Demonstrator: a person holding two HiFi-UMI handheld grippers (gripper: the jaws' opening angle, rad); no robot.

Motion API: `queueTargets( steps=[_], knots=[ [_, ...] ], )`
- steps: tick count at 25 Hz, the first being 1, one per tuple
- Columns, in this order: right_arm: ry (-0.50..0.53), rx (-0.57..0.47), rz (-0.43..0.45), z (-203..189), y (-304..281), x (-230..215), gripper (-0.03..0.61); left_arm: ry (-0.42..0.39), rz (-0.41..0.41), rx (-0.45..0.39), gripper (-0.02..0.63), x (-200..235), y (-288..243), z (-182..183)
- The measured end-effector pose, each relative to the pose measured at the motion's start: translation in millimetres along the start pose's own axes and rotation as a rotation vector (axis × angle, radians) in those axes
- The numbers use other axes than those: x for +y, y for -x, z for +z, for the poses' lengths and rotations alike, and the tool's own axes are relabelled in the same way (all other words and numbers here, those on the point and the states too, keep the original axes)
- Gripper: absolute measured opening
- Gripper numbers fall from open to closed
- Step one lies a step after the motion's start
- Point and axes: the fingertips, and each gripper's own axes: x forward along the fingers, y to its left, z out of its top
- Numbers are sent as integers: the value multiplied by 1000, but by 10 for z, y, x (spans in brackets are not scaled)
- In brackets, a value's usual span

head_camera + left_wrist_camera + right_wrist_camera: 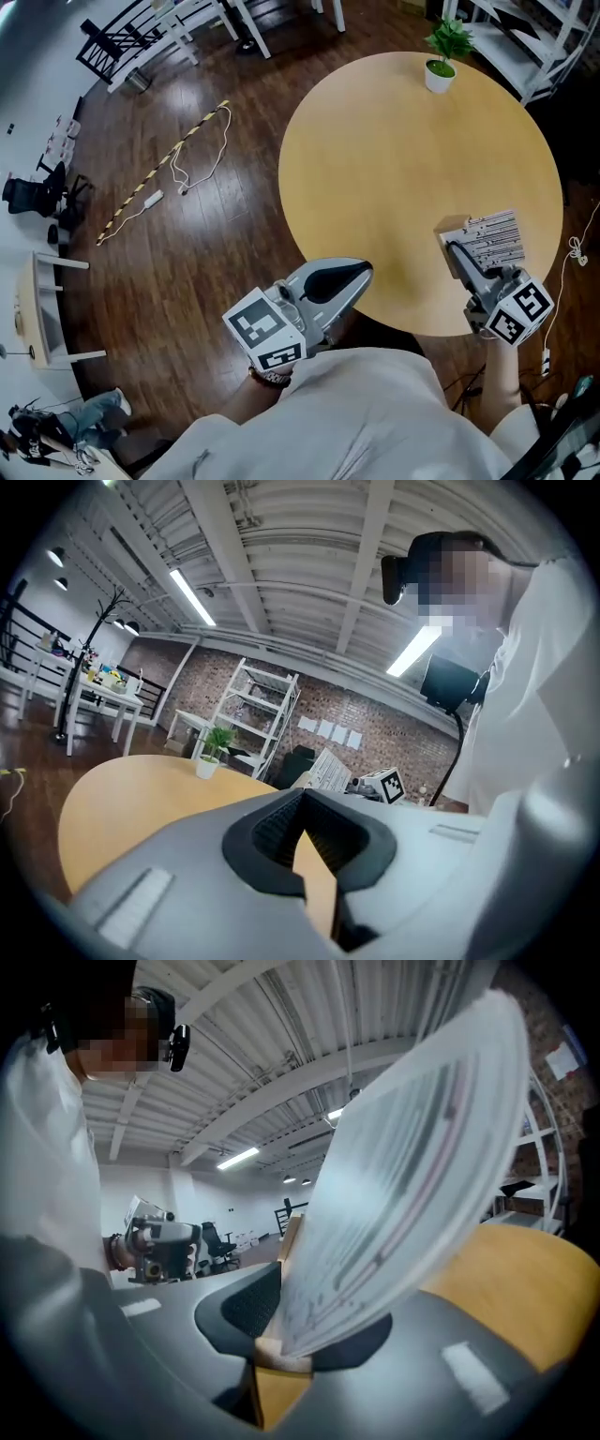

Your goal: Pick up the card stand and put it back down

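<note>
1. Where: the card stand (491,240), a striped card on a pale wood base, is in the right tongs (456,249), over the near-right edge of the round desk (394,159). It looks lifted clear of the top & tipped, tho the head view alone can't fix the gap.
2. Right tongs: clamped on the stand's lower end. The right gripper view shows black pads (246,1302) either side of the wood base (281,1358), w/ the card (412,1157) leaning up & out to the right.
3. Left tongs (362,273): jaws together, nothing in them. They are held off the desk's near-left rim, well apart from the stand.
4. Handling (my read): prob. light, just thin card + a small block. The base is stiff & takes a firm pinch. The card is the weak bit: it flexes, could crease if squeezed or slide out of its slot. Tilted, it may swing round the pinch.
5. Where to hold: on the base, as now, low down, pads across its two broad faces. Not on the card.
6. Stage: pick-up half looks done; put-down is left. The base needs to be level before contact, on bare desk well inside the rim. The plant pot (439,75) is at the far side, so no obstacle.
7. Risks: set down this near the rim, it could tip off; let go while tilted, it falls over.
</note>
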Motion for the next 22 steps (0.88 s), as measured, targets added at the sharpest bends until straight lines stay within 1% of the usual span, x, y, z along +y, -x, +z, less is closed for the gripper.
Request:
queueTargets(
  steps=[3,5,9,12,16,20,22],
  knots=[
    [32,-40,-25,110,500,955,104,12,-75,-13,-17,-658,470,-58],
    [44,-56,-33,107,713,1480,104,15,-120,-5,-17,-966,729,-146],
    [45,-78,-57,-46,992,2256,104,28,-210,12,-16,-1390,1145,-334],
    [43,-80,-65,-173,1204,2758,104,27,-262,16,-17,-1709,1413,-375],
    [71,-79,-83,-214,1554,3158,104,-19,-308,3,-17,-2195,1544,-326],
    [63,-121,-78,-193,1970,3345,104,-57,-316,3,-17,-2697,1484,-354],
    [72,-127,-70,-214,2116,3381,104,-77,-316,8,-17,-2879,1417,-403]
  ],
)
